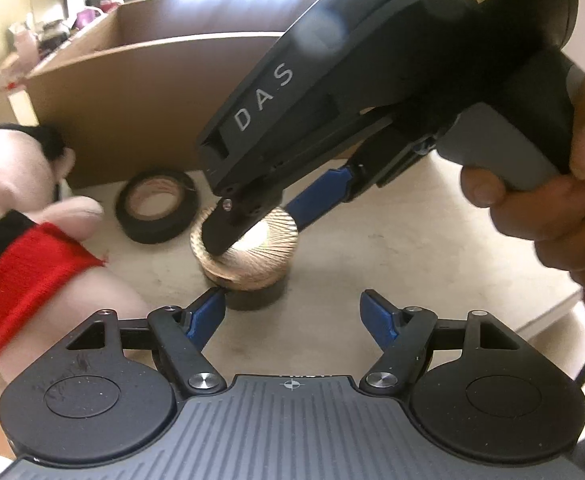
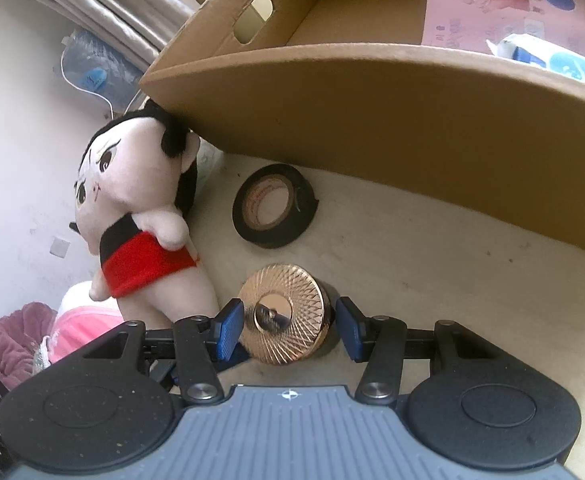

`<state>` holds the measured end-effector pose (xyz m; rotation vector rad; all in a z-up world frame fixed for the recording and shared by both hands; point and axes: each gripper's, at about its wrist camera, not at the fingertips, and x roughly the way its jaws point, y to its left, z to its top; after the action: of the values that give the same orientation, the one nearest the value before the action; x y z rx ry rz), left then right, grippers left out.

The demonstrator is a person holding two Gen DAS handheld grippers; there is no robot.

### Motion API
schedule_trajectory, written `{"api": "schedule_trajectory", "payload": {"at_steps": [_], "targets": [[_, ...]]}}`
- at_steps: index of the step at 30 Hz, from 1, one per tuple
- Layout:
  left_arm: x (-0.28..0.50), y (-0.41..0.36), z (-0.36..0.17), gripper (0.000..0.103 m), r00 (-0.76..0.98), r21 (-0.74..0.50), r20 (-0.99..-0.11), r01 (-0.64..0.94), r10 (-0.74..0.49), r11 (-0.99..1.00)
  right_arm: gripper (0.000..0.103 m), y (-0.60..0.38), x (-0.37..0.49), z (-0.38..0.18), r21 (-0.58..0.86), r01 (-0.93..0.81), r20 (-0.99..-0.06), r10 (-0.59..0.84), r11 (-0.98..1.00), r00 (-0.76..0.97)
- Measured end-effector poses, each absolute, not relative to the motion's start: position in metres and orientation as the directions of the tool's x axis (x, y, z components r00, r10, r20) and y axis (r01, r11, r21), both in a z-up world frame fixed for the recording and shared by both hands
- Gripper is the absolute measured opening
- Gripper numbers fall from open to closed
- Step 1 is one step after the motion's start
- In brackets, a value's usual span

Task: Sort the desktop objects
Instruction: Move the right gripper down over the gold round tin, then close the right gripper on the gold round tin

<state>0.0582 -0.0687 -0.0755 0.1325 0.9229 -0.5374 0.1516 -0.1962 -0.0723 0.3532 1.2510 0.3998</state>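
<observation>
A plush doll (image 2: pixel 132 216) and a black tape roll (image 2: pixel 274 208) sit by the cardboard box (image 2: pixel 372 120). The right gripper (image 2: pixel 288 328) squeezes the gold lid (image 2: pixel 284 312) of a dark jar (image 1: pixel 254 296). The left gripper (image 1: pixel 292 316) is open, jar just ahead.

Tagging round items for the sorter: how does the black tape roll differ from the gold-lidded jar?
The tape roll is matt black; the jar has a shiny gold, ribbed lid.
The tape roll has an open core; the jar's top is closed.
The tape roll lies free near the cardboard box; the jar sits between the fingers of the right claw.
Both are round and rest on the desk.
</observation>
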Motion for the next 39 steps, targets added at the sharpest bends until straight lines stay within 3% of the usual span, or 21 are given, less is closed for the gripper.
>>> {"api": "schedule_trajectory", "payload": {"at_steps": [4,8,15,19,34,39], "targets": [[0.042,-0.079,-0.07,0.072,0.441,-0.177,-0.765,0.556,-0.469,0.812,0.054,-0.197,0.142,-0.073,0.49,-0.107,-0.832,0.501,0.865,0.239],[0.028,-0.091,-0.068,0.072,0.475,-0.092,-0.766,0.586,-0.434,0.805,0.054,-0.199,0.137,-0.066,0.458,-0.126,-0.838,0.474,0.88,0.268],[0.009,-0.071,-0.062,0.075,0.523,-0.054,-0.759,0.543,-0.388,0.838,0.055,-0.205,0.13,-0.046,0.395,-0.171,-0.835,0.43,0.903,0.344],[0.004,-0.06,-0.065,0.078,0.543,-0.032,-0.769,0.492,-0.336,0.87,0.062,-0.195,0.124,-0.043,0.35,-0.225,-0.842,0.411,0.909,0.35],[0.053,-0.052,-0.083,0.079,0.61,0.009,-0.741,0.429,-0.282,0.903,0.063,-0.15,0.13,-0.053,0.211,-0.38,-0.885,0.341,0.901,0.317],[0.063,-0.054,-0.086,0.075,0.612,0.006,-0.735,0.436,-0.292,0.9,0.063,-0.142,0.135,-0.06,0.189,-0.411,-0.902,0.323,0.892,0.285]]}}
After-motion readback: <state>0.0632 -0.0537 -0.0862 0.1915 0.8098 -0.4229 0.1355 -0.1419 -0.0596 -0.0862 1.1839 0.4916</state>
